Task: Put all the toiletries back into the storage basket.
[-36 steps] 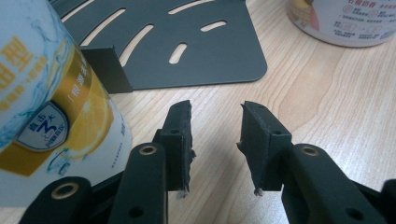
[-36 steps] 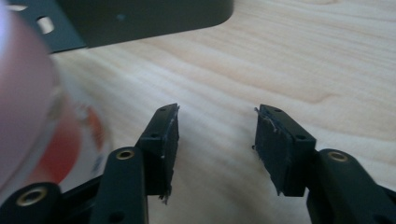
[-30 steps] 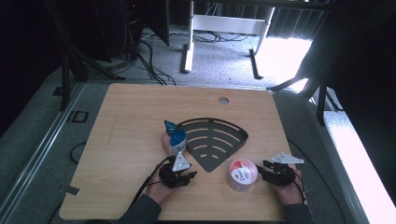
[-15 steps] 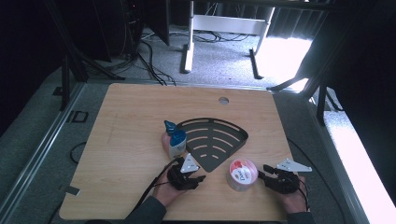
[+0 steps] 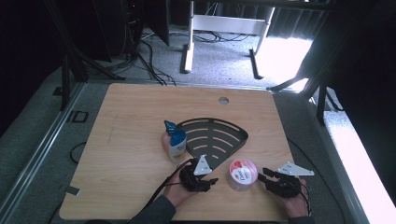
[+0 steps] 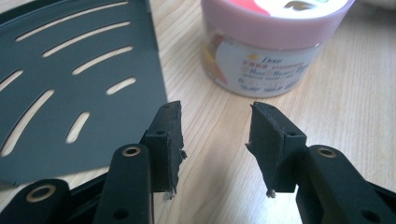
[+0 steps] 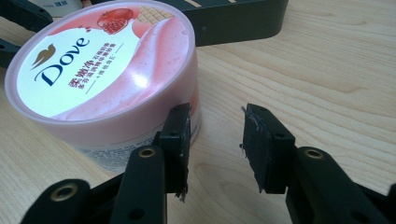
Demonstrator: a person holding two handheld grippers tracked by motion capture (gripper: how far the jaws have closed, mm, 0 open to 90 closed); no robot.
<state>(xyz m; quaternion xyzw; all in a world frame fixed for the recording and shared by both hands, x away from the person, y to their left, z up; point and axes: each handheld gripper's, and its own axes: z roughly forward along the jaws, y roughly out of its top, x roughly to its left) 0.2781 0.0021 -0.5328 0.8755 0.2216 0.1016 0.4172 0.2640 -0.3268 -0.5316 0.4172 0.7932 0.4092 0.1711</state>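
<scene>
A pink-lidded Dove cream jar (image 5: 241, 173) stands upright on the wooden table (image 5: 140, 107) near its front edge. My left gripper (image 5: 212, 182) lies just left of the jar and points at it. Its jaws have just been opening, with nothing between them. In the left gripper view the jar (image 6: 275, 46) stands a short way beyond my open left gripper (image 6: 215, 135). My right gripper (image 5: 262, 176) sits just right of the jar, pointing left. In the right gripper view my right gripper (image 7: 215, 140) has a gap with bare wood in it, and the jar (image 7: 102, 70) stands ahead to the left.
A black slotted fan-shaped rack (image 5: 215, 137) lies flat behind the jar and left gripper. A bottle with a blue cap (image 5: 175, 142) stands at the rack's left edge. A round cable hole (image 5: 223, 100) is near the table's far edge.
My left hand has slid right, toward the jar. My right hand has drawn slightly back toward the table's near edge. The jar, rack and bottle have not moved.
</scene>
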